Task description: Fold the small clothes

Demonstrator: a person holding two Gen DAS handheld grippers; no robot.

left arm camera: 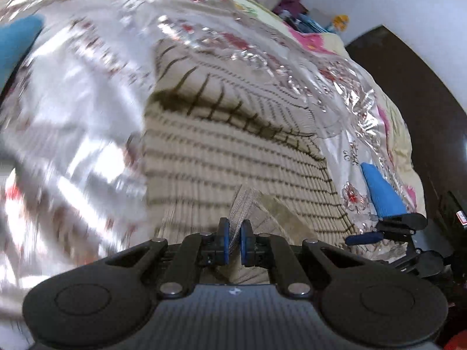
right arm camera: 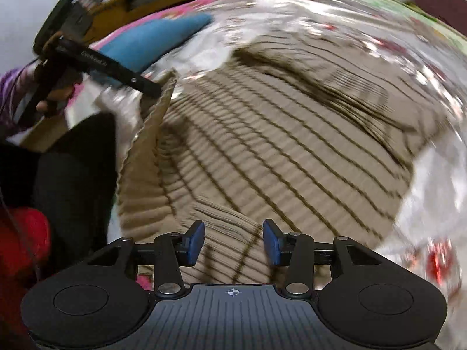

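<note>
Beige striped sweater (right arm camera: 277, 134), spread over the middle of the bed's shiny plastic cover (left arm camera: 87, 93), most of it flat, one sleeve or side already turned in across the upper part (blur hides exactly which). Near corner lifted clear of the cover, drawn up into a peak toward the bed's near-left edge. Pinched there by the left gripper (left arm camera: 232, 240), blue pads pressed together on a thin bunch of knit, presumably so the hem can be carried over the body for the next fold. Held at the corner rather than mid-edge, likely to keep the fold line straight.

Right gripper (right arm camera: 233, 240) low over the ribbed hem at the near edge, jaws spread, cloth lying beneath and between them but pads not pressing on it; probably placed to take the matching corner. Not yet a two-handed lift, by the look of it.

Further out, a blue cloth (right arm camera: 151, 40) lying toward the far-left corner of the cover, well apart from the sweater. Flowered bedsheet (left arm camera: 315, 40) showing beyond the cover's edge.
</note>
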